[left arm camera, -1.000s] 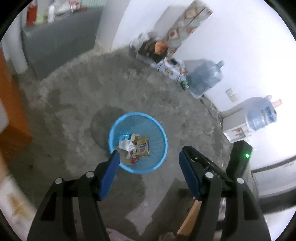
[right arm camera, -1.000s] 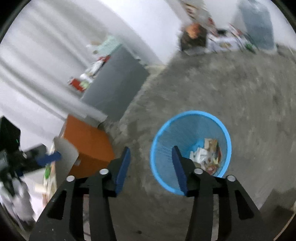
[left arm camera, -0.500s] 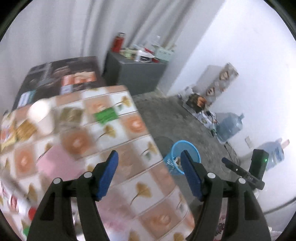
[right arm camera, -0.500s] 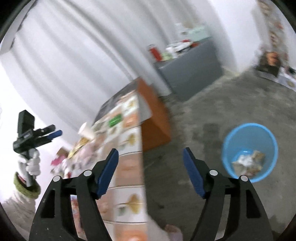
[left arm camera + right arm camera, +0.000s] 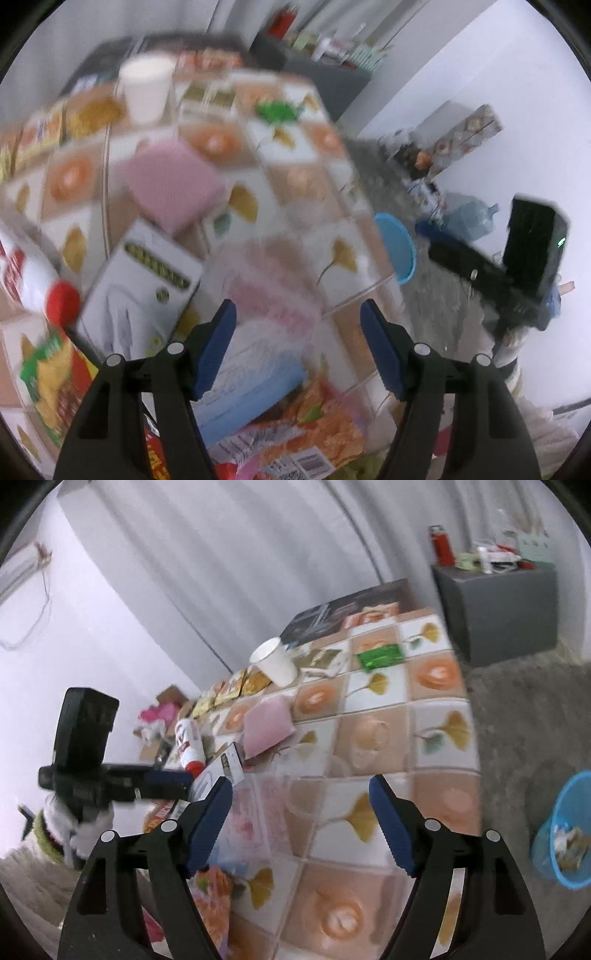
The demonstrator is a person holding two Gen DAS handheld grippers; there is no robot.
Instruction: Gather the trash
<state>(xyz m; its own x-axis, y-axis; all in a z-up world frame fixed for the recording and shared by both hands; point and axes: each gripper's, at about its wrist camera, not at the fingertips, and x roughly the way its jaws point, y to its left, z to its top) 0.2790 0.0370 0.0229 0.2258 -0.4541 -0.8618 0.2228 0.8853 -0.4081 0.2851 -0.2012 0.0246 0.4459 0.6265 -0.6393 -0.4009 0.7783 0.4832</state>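
Note:
My left gripper (image 5: 297, 325) is open and empty above the near part of a table with a tiled leaf-pattern cloth (image 5: 291, 140). Below it lie a clear pinkish plastic wrapper (image 5: 273, 280), a blue packet (image 5: 243, 391) and an orange snack wrapper (image 5: 314, 435). My right gripper (image 5: 301, 801) is open and empty over the same table (image 5: 384, 738). The blue trash basket (image 5: 565, 834) stands on the floor at the right with trash inside; it also shows past the table edge in the left wrist view (image 5: 397, 247). The left gripper shows in the right wrist view (image 5: 166, 775).
On the table are a white paper cup (image 5: 275, 661), a pink pad (image 5: 267, 722), a green packet (image 5: 380, 655), a white box (image 5: 140, 291), a red-capped white bottle (image 5: 190, 747) and snack packets (image 5: 48, 369). A grey cabinet (image 5: 498, 609) stands behind. Water jugs (image 5: 469, 221) stand by the wall.
Both grippers have swung up and away from the blue basket to the table. The table's clutter now lies under the left gripper. Both stay open and empty.

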